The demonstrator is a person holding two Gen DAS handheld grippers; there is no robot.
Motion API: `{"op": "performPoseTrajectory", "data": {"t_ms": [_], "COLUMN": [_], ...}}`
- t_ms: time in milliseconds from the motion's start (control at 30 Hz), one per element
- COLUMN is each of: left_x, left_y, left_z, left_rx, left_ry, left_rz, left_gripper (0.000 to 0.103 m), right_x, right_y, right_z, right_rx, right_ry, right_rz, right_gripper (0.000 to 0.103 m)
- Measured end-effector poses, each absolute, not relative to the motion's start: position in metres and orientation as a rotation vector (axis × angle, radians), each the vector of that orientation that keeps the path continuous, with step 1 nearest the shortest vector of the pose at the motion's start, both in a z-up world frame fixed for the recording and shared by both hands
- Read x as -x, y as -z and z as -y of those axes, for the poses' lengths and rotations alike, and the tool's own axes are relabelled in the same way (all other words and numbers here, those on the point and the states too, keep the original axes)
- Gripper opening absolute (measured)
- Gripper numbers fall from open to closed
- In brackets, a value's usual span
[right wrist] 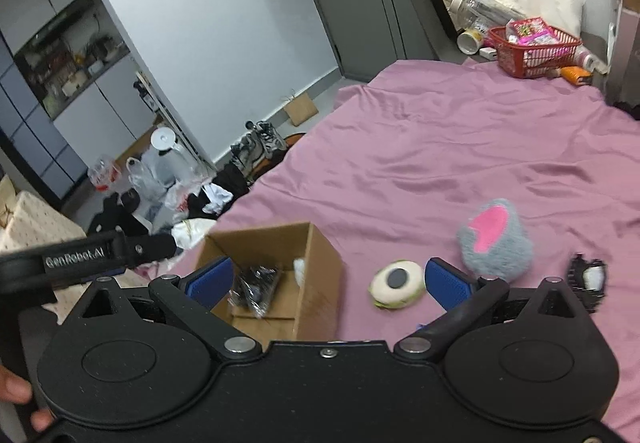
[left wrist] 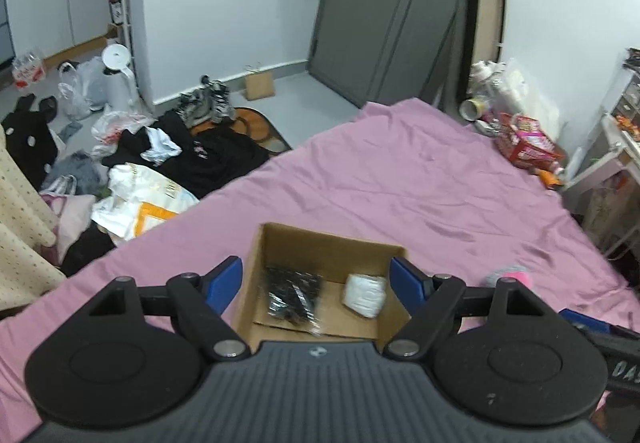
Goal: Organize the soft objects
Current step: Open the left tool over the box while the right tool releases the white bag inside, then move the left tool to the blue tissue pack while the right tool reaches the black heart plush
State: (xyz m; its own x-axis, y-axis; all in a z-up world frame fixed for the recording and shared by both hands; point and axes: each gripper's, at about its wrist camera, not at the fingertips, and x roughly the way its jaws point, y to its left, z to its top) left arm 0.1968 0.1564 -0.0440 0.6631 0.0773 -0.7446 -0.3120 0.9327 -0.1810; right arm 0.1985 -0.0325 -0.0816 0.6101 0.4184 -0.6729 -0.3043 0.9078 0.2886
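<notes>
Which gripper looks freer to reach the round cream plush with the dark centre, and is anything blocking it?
Probably the right gripper: open and empty, with the cream plush lying bare on the pink sheet just ahead, beside the cardboard box.

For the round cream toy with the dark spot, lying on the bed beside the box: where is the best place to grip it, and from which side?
Grip the round cream toy across its rim, coming from above. It lies flat on the pink sheet, dark spot up, so its edges are free; the open right gripper looks wide enough to span it.
</notes>
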Motion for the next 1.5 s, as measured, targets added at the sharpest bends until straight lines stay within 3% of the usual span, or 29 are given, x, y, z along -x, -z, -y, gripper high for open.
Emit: {"op": "performPoseTrajectory", "data": {"t_ms": [233, 300, 700, 1500], "left_x": [-0.192, -0.191, -0.186, -0.184], "left_y": [0.036, 0.036, 0.036, 0.045], "left_z": [-0.127, -0.120, -0.070, 0.024], "left_rx": [0.254, 0.254, 0.243, 0.197], "left_ry": [-0.194, -0.183, -0.125, -0.124], "left_rz": [-0.843, -0.855, -0.880, -0.865], "left_gripper": [0.080, 0.090, 0.102, 0.102], "right_x": [-0.189, -0.187, -0.179, -0.186], "right_y": [0.072, 0.071, 0.067, 0.086], "right_z": [0.060, 0.070, 0.123, 0.223], "right_rx": [-0.173, -0.185, -0.201, -0.321], "right_ry": [-0.398, -0.391, -0.373, -0.285], "right_rz": [-0.817, -0.822, -0.808, -0.815], "right_gripper": [0.103, 0.103, 0.103, 0.103]}}
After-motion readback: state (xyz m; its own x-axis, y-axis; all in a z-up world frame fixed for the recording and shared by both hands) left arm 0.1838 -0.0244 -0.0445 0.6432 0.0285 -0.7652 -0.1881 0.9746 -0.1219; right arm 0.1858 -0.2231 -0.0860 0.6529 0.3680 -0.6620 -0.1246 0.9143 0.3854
